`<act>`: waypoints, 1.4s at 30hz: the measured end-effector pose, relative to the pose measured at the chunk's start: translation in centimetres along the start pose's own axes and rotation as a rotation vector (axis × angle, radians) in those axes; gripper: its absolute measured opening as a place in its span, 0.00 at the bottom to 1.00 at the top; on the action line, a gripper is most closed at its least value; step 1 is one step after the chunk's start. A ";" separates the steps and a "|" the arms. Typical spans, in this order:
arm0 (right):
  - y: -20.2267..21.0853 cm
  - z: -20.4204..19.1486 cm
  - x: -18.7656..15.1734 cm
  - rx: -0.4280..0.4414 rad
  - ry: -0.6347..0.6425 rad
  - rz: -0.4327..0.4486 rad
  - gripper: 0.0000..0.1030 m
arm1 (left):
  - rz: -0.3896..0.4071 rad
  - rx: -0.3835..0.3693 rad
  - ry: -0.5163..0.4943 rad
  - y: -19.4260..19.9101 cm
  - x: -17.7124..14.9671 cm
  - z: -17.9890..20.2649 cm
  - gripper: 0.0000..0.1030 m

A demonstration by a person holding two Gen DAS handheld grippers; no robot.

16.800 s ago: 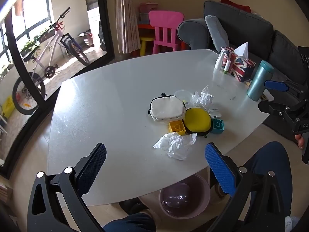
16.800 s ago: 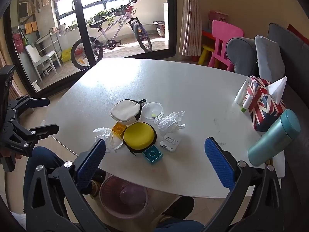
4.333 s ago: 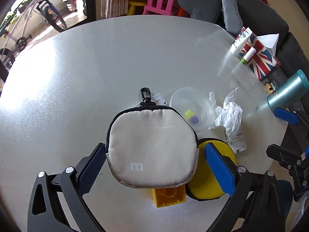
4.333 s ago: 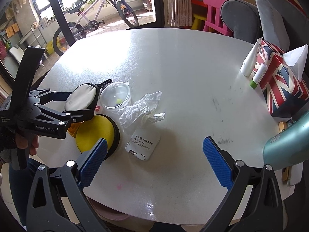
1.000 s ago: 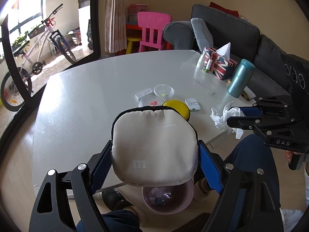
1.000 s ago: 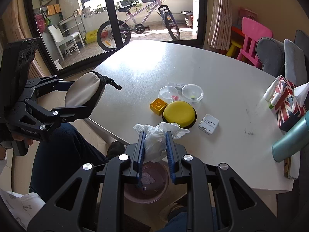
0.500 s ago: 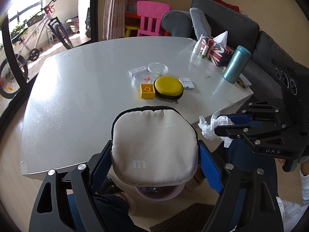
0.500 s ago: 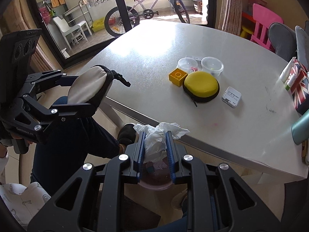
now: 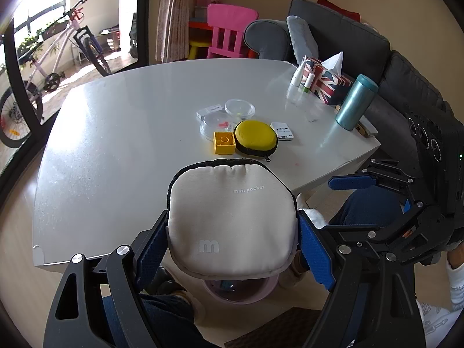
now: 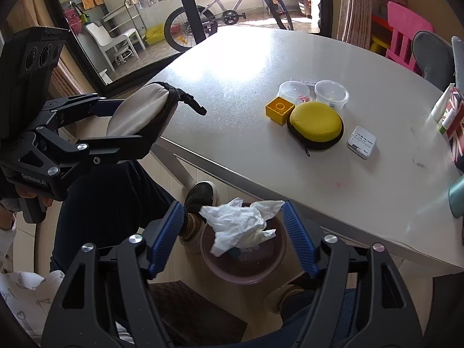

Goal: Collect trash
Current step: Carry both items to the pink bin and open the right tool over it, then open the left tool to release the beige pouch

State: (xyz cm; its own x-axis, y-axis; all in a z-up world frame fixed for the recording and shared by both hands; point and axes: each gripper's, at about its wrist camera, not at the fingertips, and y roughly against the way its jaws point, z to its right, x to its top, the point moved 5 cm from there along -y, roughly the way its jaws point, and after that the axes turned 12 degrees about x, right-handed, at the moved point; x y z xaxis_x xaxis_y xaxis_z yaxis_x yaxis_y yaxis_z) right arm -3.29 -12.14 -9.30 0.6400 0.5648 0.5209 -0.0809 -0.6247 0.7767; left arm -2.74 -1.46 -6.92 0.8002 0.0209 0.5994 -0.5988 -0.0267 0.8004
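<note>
Tissue release over the bin, below the table's near edge

The right gripper (image 10: 232, 236) is opening; the crumpled tissue (image 10: 240, 226) hangs loose between its pads, touching neither, directly above the pink bin (image 10: 246, 272) on the floor. A second ago those jaws were clamped on it. The left gripper (image 9: 232, 246), farther from the bin's centre, grips the beige pouch (image 9: 232, 223) as before. The table (image 9: 116, 145) now carries no tissue.
</note>
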 end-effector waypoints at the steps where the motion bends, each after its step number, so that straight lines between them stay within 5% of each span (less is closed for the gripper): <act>1: 0.1 0.1 0.0 -0.007 -0.002 0.002 0.83 | 0.000 -0.001 -0.001 0.0 0.0 0.0 0.78; 6: 0.6 0.8 0.1 -0.039 -0.024 0.017 0.93 | -0.005 -0.008 -0.006 -0.1 0.0 0.1 0.78; 42: 5.2 3.7 0.2 -0.133 -0.100 0.103 0.94 | -0.068 -0.075 -0.086 -0.8 -1.9 3.2 0.78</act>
State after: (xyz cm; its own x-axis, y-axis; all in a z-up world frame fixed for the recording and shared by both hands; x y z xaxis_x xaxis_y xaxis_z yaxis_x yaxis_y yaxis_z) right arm -0.81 -17.26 -6.50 0.6950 0.4413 0.5677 -0.2462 -0.5958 0.7645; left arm -3.70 -4.72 -8.74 0.8371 -0.0657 0.5431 -0.5411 0.0467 0.8396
